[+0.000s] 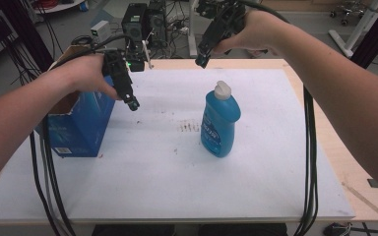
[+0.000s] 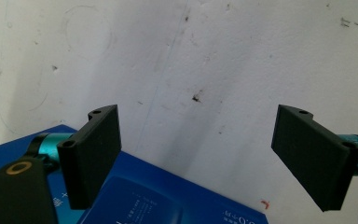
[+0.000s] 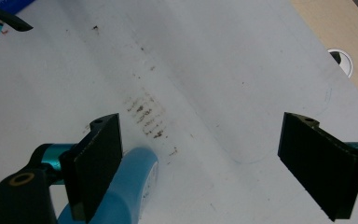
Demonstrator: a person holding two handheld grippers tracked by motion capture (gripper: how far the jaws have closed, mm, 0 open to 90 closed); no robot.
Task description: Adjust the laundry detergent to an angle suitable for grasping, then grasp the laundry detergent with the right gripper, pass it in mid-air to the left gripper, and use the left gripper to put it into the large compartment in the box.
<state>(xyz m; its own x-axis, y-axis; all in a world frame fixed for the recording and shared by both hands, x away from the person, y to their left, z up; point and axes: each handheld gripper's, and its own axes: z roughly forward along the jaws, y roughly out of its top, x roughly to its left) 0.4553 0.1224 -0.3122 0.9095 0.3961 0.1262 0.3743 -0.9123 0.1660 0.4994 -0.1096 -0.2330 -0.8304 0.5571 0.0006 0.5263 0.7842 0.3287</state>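
High view: blue bottle (image 1: 220, 123) with a white cap stands upright right of frame centre on the white surface (image 1: 177, 187). Open blue box (image 1: 81, 120) sits at the left edge of the surface, left-centre of frame, well apart from the bottle. Brown smudge marks (image 1: 189, 127) on the surface just left of the bottle.

Left tool (image 1: 134, 104) held in the left hand (image 1: 86, 76), upper left of frame, tip angled down over the surface just beside the box's right top edge; cannot tell if it touches the box. In the left gripper view its jaws stand wide apart with nothing between them; the blue box (image 2: 158, 196) fills the lower left of that frame, under the left jaw, and the white surface (image 2: 191, 70) lies beyond.

Right tool (image 1: 202, 61) held in the right hand (image 1: 253, 32), top centre of frame, raised above and behind the bottle, not touching it. In the right gripper view the jaws are spread wide and empty; the blue bottle (image 3: 126, 186) shows in the lower left, next to the left jaw, with the smudge marks (image 3: 144, 114) past it at frame centre. Black cables trail down both sides of the high view.
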